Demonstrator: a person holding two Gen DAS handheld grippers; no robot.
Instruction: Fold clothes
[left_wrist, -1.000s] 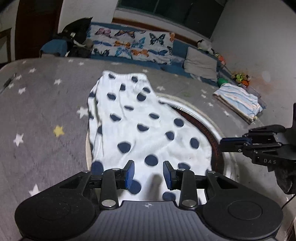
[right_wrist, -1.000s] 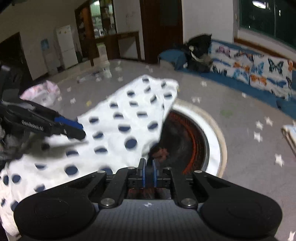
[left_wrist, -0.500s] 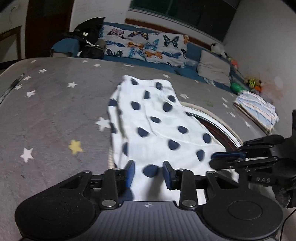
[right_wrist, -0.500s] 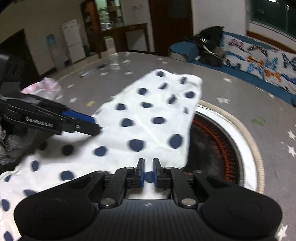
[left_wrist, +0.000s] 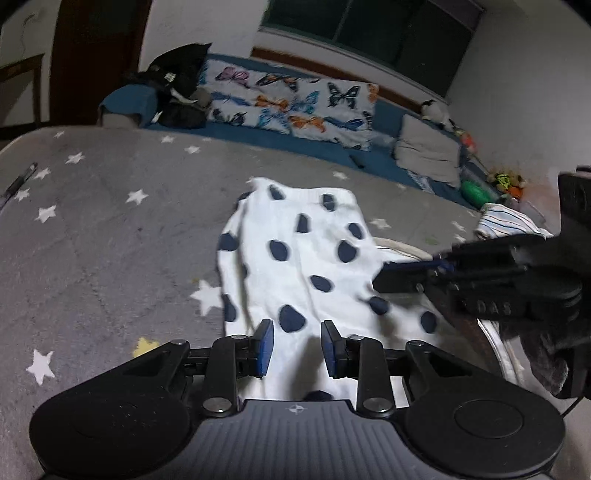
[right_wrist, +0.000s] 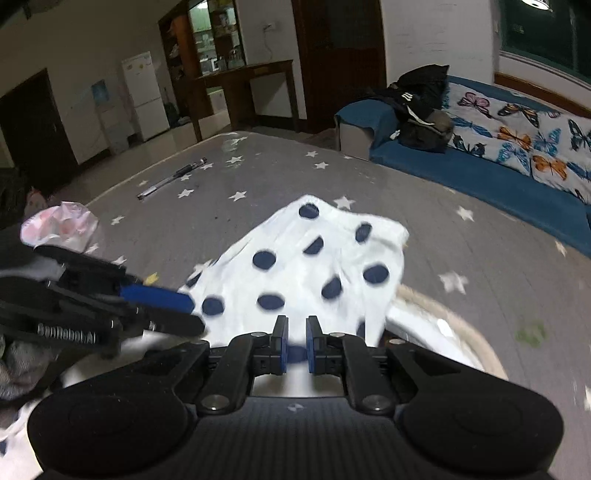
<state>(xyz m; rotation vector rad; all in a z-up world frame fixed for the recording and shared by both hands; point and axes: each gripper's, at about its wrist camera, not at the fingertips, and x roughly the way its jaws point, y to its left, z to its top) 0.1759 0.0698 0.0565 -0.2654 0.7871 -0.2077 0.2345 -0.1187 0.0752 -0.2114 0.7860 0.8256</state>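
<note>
White navy-dotted garment (left_wrist: 295, 266) between parted left gripper (left_wrist: 297, 345) pads; right gripper (right_wrist: 294, 345) clamped on its edge.

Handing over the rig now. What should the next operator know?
Left tool: jaws apart, just been closing, spotted garment between them, not clamped.
Right tool: shut, apparently pinching the garment's near right edge.
The garment lies lengthwise on the starry grey cover, partly over a round ring.
Done: garment laid out, no finished fold visible.
Left: secure both grips, then fold.

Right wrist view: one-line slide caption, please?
Right hand-held gripper shut on polka-dot garment over star-print cover.
</note>
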